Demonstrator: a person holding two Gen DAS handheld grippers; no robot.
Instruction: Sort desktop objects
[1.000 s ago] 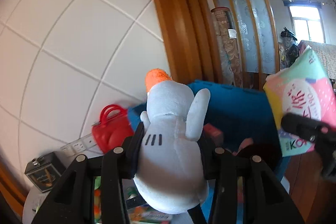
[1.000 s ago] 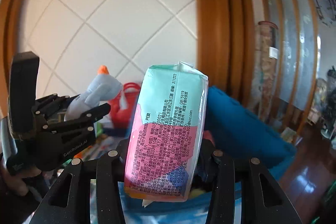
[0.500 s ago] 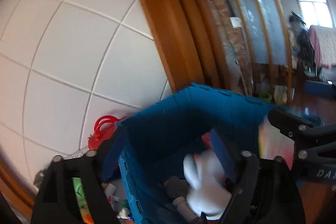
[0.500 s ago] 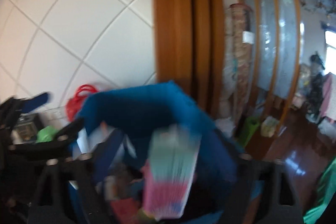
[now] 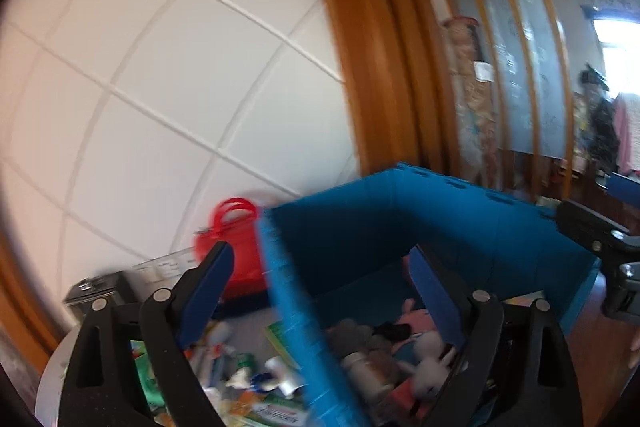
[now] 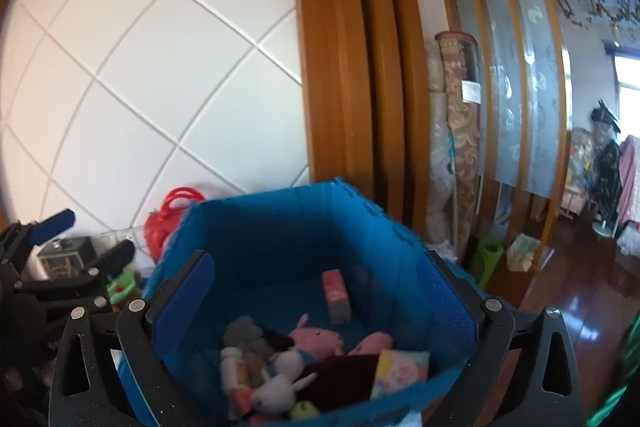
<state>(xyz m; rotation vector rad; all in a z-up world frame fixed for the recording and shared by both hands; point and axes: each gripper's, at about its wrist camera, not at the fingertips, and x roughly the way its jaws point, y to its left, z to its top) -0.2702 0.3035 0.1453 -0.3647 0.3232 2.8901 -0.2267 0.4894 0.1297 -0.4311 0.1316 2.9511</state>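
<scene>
A blue crate (image 6: pixel 304 227) holds plush toys, a white plush (image 6: pixel 276 393), a pink plush (image 6: pixel 316 339), a small pink box (image 6: pixel 337 295) and the pastel tissue pack (image 6: pixel 400 373). My right gripper (image 6: pixel 316 287) is open and empty above the crate. My left gripper (image 5: pixel 320 279) is open and empty, straddling the crate's left wall (image 5: pixel 296 307). The white plush also shows in the left wrist view (image 5: pixel 430 367). Several small items (image 5: pixel 248 379) lie on the table left of the crate.
A red bag (image 5: pixel 234 251) stands against the tiled wall behind the crate. A dark box (image 5: pixel 94 293) sits at the far left. A wooden frame (image 6: pixel 340 67) and a wooden floor (image 6: pixel 580 287) lie to the right.
Both grippers opened and let go: the white plush and the tissue pack dropped into the blue crate. Both grippers now hang empty over the crate.
</scene>
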